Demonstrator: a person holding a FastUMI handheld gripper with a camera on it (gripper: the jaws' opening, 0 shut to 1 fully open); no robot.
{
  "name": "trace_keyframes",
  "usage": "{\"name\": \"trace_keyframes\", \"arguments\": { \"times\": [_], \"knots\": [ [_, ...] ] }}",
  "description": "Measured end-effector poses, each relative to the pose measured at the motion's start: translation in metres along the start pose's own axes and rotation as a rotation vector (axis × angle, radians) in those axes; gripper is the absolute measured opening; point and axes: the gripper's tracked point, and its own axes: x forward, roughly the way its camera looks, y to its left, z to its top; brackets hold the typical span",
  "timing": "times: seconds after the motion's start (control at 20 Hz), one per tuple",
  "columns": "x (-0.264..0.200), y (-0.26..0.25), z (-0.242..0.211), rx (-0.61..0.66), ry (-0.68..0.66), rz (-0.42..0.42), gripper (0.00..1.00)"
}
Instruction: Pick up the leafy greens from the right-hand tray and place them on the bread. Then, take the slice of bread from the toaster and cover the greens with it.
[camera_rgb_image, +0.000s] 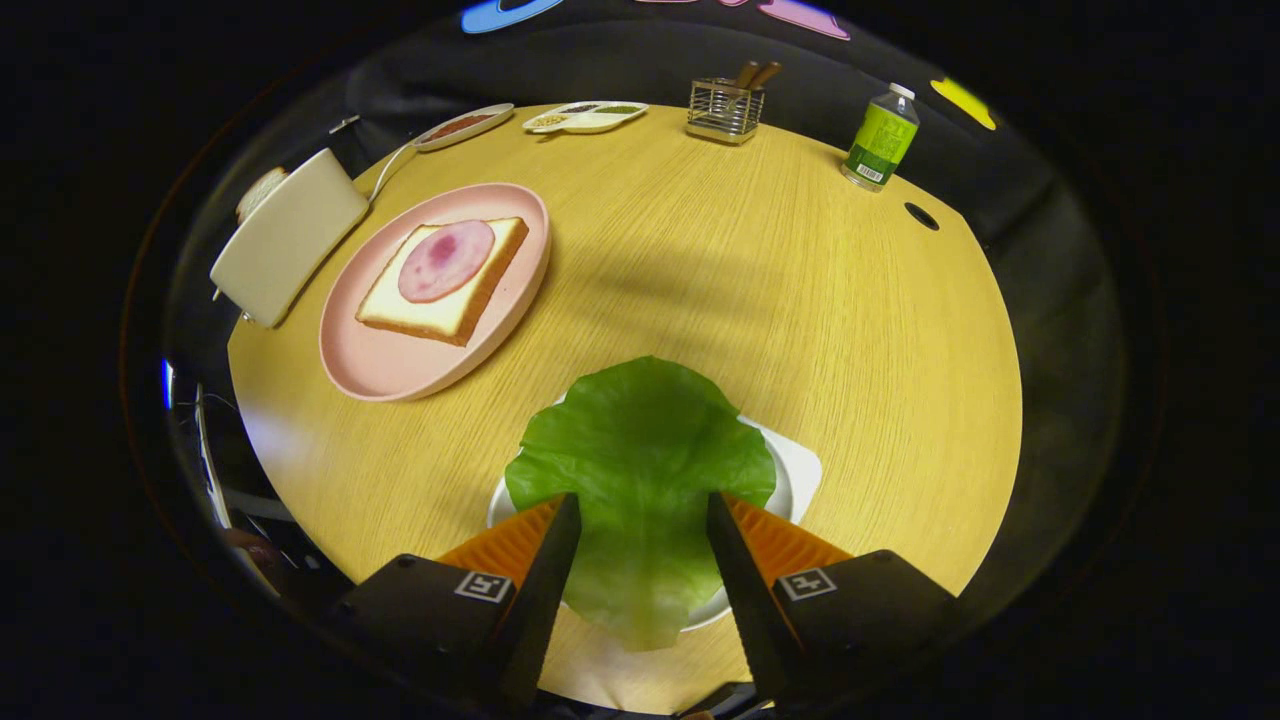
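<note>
The tongs stand wide apart, straddling the leafy greens without pressing them, the leaf hiding most of its white tray on the worktop, fingertips apparently resting on it.

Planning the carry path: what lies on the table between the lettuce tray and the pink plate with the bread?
Nothing: in the gripper view, bare wooden table separates the white tray holding the lettuce, between the open fingers, from the pink plate.

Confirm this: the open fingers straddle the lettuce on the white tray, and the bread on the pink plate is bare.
Not bare. In the gripper view the bread on the pink plate carries a round ham slice. The rest holds: the open gripper straddles the lettuce on the white tray.
</note>
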Motion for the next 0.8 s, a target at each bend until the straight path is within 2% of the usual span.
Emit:
{"name": "trace_keyframes", "arguments": {
  "times": [0.05,0.15,0.3,0.35,0.55,0.8],
  "knots": [
    [0.0,-0.001,0.0,0.001,0.001,0.001,0.8],
    [0.0,-0.001,0.0,0.004,0.009,0.001,0.6],
    [-0.001,0.0,0.0,0.006,0.016,-0.004,0.13],
    [-0.001,0.0,-0.001,0.0,0.02,-0.005,0.09],
    [-0.012,-0.001,0.003,-0.005,0.001,-0.017,0.09],
    [-0.046,0.006,0.019,-0.005,-0.046,-0.006,0.09]
  ]
}}
